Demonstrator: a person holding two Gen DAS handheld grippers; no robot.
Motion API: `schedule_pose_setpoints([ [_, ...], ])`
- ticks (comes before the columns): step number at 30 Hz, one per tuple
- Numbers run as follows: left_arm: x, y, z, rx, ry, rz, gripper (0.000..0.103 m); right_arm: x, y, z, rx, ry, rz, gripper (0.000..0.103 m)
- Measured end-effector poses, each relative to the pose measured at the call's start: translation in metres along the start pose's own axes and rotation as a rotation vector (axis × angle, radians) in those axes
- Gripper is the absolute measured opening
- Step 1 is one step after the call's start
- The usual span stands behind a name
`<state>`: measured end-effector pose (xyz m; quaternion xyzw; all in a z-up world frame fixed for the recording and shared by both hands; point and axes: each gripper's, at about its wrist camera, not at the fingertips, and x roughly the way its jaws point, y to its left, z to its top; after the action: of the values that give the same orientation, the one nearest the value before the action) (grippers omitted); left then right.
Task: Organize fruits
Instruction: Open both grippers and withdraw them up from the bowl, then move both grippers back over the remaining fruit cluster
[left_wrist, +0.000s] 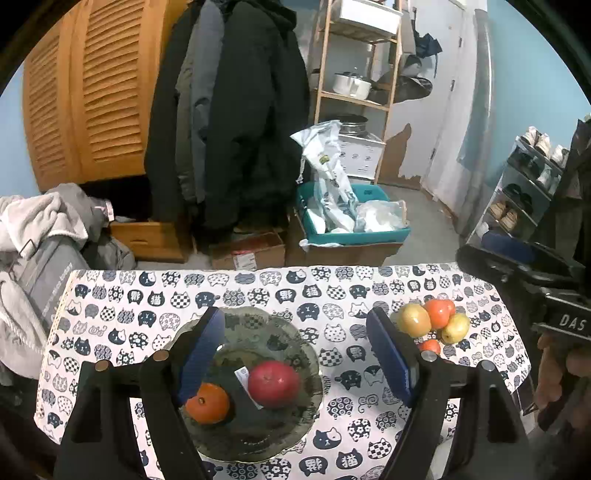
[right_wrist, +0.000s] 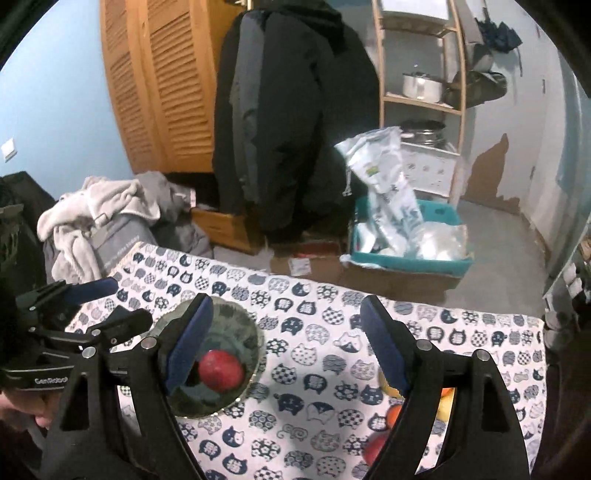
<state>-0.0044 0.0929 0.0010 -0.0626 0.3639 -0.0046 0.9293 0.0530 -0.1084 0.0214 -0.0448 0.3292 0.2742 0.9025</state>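
Both my left gripper (left_wrist: 295, 354) and right gripper (right_wrist: 286, 339) are wide open and empty, the plate (left_wrist: 295, 332) holds an apple (left_wrist: 273, 384) and orange (left_wrist: 207, 402), and the firm, smooth, roll-prone fruits (left_wrist: 432, 321) at two o'clock want gripping across the middle.

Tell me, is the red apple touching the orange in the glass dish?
Apart. The left wrist view shows a strip of dark dish between the red apple and the orange.

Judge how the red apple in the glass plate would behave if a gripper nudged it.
The red apple looks round and smooth, so it would probably roll. The glass plate dips, likely keeping it in. It could bump the orange close beside it.
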Motion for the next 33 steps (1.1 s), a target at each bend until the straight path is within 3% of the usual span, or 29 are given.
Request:
schedule_pose_setpoints([
  [17,0.009,-0.047,0.002,0.058,0.018,-0.037,0.086,-0.032,-0.057,-0.014,0.068,-0.021,-0.081,0.085],
  [33,0.050,-0.123,-0.010,0.140,0.138,-0.118,0.086,-0.046,-0.128,-0.045,0.166,0.026,-0.181,0.085],
])
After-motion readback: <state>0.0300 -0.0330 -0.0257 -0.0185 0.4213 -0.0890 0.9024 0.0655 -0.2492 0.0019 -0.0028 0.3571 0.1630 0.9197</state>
